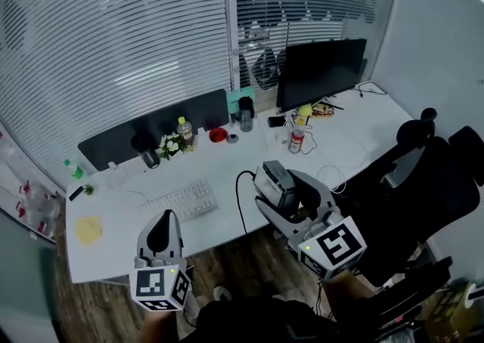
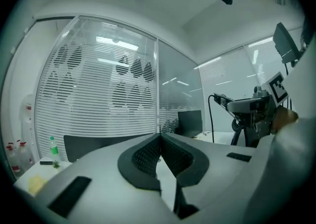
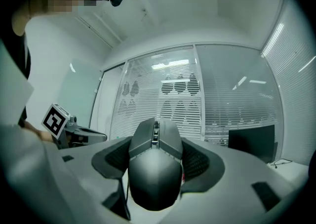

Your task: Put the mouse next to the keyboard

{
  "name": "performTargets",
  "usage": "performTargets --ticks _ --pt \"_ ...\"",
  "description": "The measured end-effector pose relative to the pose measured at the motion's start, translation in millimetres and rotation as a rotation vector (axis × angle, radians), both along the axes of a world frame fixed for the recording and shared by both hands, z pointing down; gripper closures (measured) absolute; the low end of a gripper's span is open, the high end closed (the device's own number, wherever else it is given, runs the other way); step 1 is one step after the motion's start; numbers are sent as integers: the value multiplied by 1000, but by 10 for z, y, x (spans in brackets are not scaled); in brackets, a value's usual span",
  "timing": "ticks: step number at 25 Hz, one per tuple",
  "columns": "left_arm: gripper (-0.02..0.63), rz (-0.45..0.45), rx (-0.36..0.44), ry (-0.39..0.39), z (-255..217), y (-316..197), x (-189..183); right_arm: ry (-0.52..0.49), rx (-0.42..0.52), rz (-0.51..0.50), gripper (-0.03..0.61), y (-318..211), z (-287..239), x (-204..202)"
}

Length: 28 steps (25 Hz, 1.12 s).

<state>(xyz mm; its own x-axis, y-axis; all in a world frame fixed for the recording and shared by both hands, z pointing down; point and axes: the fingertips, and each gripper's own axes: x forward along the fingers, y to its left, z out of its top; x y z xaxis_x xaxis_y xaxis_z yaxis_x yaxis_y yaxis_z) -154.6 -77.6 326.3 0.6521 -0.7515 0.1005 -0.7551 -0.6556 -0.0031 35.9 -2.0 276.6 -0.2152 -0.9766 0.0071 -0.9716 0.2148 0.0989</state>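
**Over the desk's front edge: mouse is in your right gripper**

Your right gripper (image 3: 157, 150) is pinching the dark mouse (image 3: 154, 178) by its sides. In the head view, the keyboard (image 1: 185, 199) lies on the white desk (image 1: 355, 134) at about 9 o'clock from the mouse, well apart. The mouse's body covers most of the pads, and its underside is out of sight. Your left gripper (image 2: 159, 139) has its jaws pressed together with nothing in them.
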Motion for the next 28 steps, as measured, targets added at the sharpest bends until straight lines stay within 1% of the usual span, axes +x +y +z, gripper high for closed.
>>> performTargets --ticks 7,14,18,20,23,25,28 --pt "584 86 -29 24 41 -366 -10 16 -7 42 282 -312 -16 -132" --pt "584 148 -35 39 89 -655 -57 20 -23 103 282 -531 -7 -240" --pt "584 176 -24 18 137 -796 -106 23 -29 126 282 -660 -6 -348" --pt "584 183 -27 11 179 -818 -113 24 -28 131 282 -708 11 -372" --pt "584 182 -48 31 219 -852 -120 27 -40 126 282 -810 51 -368" --pt "584 173 -52 39 232 -875 -116 32 -48 109 282 -899 81 -339" --pt "584 146 -59 30 272 -947 -64 20 -51 73 282 -1086 119 -248"
